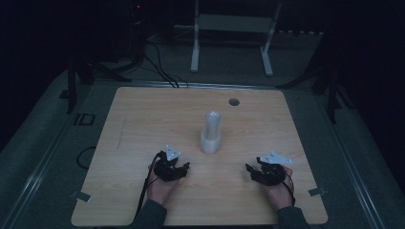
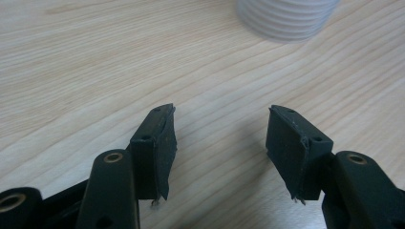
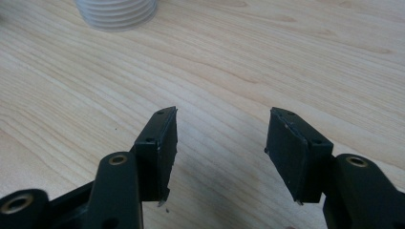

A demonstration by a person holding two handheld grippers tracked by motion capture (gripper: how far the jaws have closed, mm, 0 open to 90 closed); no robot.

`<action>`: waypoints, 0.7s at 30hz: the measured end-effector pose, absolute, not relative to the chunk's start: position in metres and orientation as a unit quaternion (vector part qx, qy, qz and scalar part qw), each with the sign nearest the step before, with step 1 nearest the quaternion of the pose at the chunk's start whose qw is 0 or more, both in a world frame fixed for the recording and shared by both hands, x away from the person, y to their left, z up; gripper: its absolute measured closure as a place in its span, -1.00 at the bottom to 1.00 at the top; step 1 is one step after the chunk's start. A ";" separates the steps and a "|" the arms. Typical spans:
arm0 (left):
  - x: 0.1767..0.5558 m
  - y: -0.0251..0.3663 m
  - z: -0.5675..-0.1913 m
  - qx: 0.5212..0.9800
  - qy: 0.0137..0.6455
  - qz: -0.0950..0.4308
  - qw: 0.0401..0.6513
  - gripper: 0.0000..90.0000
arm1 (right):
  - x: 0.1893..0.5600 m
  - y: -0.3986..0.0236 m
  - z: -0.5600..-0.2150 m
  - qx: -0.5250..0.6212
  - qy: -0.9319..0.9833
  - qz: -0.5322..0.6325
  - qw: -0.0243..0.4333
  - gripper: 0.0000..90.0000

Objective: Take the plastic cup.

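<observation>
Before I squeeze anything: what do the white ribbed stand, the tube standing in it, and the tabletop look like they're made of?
The white ribbed stand looks like matte plastic, possibly 3D-printed: fine stacked ridges ring its wall. The tube seems translucent plastic or glass, with a pale, dim sheen; the picture leaves it open. The tabletop looks like wood-grain laminate: smooth, light, regular grain lines, rounded corners.

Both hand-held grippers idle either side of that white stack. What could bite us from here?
1. The white ribbed stack stands tall and narrow on a small base; a push high up would likely topple it.
2. Both the left hand-held gripper and the right hand-held gripper face it with jaws apart; reaching together, they could collide.
3. Dim light in the high view makes its clear top hard to judge.
</observation>
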State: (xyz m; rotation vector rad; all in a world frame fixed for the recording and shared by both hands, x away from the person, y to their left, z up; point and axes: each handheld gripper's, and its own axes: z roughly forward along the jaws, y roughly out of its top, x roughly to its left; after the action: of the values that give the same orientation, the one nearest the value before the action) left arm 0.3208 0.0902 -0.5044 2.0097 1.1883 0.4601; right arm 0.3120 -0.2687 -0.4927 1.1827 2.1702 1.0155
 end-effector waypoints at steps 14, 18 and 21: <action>0.319 0.096 -0.497 0.772 0.451 0.160 0.418 -0.05 | 0.310 -0.263 -0.493 0.412 0.802 0.368 0.226 -0.07; 0.320 0.098 -0.492 0.765 0.450 0.156 0.433 -0.07 | 0.307 -0.261 -0.489 0.403 0.808 0.364 0.228 -0.08; 0.321 0.096 -0.488 0.763 0.447 0.152 0.442 -0.09 | 0.307 -0.260 -0.484 0.400 0.809 0.368 0.222 -0.09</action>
State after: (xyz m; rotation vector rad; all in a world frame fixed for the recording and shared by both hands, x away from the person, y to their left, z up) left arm 0.3207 0.0958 -0.4876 1.8934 1.1095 0.3770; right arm 0.3067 -0.2600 -0.4838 1.1055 2.2360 1.0168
